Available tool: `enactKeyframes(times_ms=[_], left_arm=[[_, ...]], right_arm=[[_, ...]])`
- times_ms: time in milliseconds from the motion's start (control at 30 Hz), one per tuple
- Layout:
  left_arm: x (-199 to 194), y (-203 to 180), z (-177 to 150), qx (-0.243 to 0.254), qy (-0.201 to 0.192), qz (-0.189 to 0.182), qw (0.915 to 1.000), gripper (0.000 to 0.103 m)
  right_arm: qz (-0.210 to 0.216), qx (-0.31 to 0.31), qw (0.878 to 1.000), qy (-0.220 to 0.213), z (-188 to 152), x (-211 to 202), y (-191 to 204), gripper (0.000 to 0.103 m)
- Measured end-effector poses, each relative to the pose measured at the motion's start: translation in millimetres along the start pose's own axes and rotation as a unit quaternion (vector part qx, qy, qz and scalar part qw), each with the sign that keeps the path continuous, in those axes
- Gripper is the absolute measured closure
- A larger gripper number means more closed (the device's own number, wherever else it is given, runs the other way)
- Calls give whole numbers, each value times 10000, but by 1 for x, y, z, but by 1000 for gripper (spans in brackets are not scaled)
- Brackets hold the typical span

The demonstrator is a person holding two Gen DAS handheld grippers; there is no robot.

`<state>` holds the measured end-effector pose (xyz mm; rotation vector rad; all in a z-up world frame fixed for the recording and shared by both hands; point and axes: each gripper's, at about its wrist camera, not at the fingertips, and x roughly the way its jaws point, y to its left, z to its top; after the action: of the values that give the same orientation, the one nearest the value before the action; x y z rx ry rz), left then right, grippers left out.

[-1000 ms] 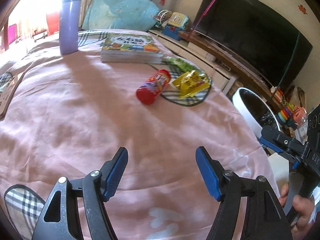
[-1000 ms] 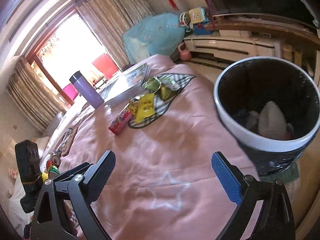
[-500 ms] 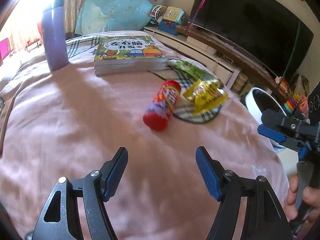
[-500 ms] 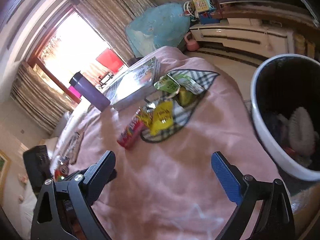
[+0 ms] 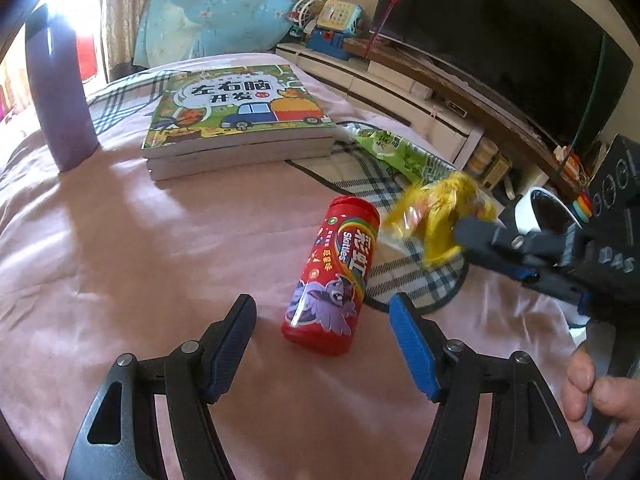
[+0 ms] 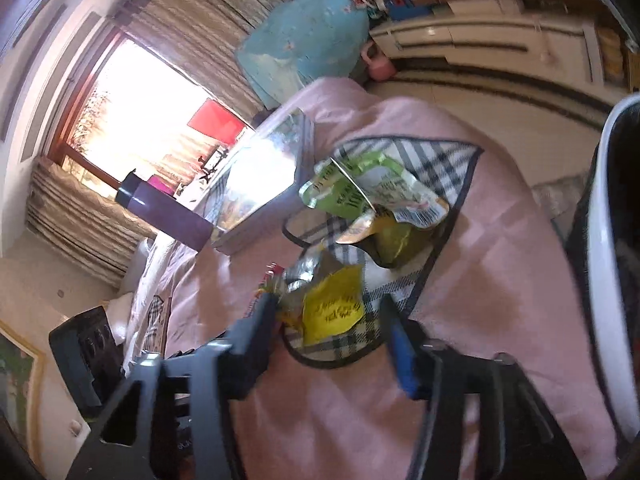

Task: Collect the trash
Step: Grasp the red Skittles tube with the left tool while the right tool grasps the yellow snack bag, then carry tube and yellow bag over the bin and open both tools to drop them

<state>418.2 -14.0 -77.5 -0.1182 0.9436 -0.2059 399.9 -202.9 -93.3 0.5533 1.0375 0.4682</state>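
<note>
A red Skittles tube lies on the pink bedspread just ahead of my open, empty left gripper. A crumpled yellow wrapper lies on a plaid patch; it also shows in the right wrist view. My right gripper is open with its fingers on either side of the yellow wrapper; it shows in the left wrist view reaching in from the right. A green snack bag lies further back, also in the left wrist view. The white trash bin stands at the right.
A stack of children's books and a purple bottle sit further back on the bed. A TV on a low cabinet runs along the right. The bed edge drops off at the right by the bin.
Both grippers have moved forward over the bed. The right one has swung away from the bin and narrowed around the yellow wrapper. The left one has closed in on the red tube.
</note>
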Motion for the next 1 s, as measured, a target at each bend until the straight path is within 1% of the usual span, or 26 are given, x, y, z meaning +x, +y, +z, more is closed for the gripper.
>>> enactKeyframes(times_ms=[33, 67, 100, 167, 233, 300, 333, 367, 433, 567, 767, 833, 1000], left_arm=[[3, 0, 1, 8, 4, -23, 10000, 40], [5, -1, 2, 16, 9, -16, 10000, 41], [7, -1, 3, 32, 13, -7, 10000, 42], [10, -4, 6, 72, 13, -15, 10000, 44], [13, -6, 8, 127, 17, -2, 9999, 45], [13, -10, 9, 183, 24, 14, 9998, 54], [16, -12, 9, 229, 51, 25, 9997, 65], [17, -13, 8, 263, 77, 13, 9996, 68], [15, -18, 6, 311, 30, 55, 9995, 69], [3, -24, -5, 294, -26, -53, 9996, 70], [-28, -37, -35, 233, -238, -259, 9991, 70], [-39, -43, -47, 202, -284, -356, 9988, 70], [-56, -59, -68, 235, -360, -464, 9980, 70]], right_arm=[[12, 44, 10000, 33, -1, 2, -2, 77], [44, 88, 9999, 66, -2, 3, -4, 88], [48, 116, 9999, 70, -4, 2, -6, 93], [17, 97, 10000, -7, -8, -3, -8, 98], [32, 93, 9999, -72, -10, -10, -9, 99], [34, 96, 9999, -140, -13, -19, -11, 100], [35, 77, 9998, -173, -15, -24, -11, 100], [23, 57, 9998, -195, -16, -27, -11, 101], [3, -4, 9997, -239, -22, -36, -10, 101], [-86, -190, 9993, -321, -36, -52, -8, 101], [-370, -678, 9961, -425, -58, -78, -1, 101], [-403, -771, 9952, -450, -66, -85, 0, 101], [-537, -920, 9926, -575, -84, -107, -1, 101]])
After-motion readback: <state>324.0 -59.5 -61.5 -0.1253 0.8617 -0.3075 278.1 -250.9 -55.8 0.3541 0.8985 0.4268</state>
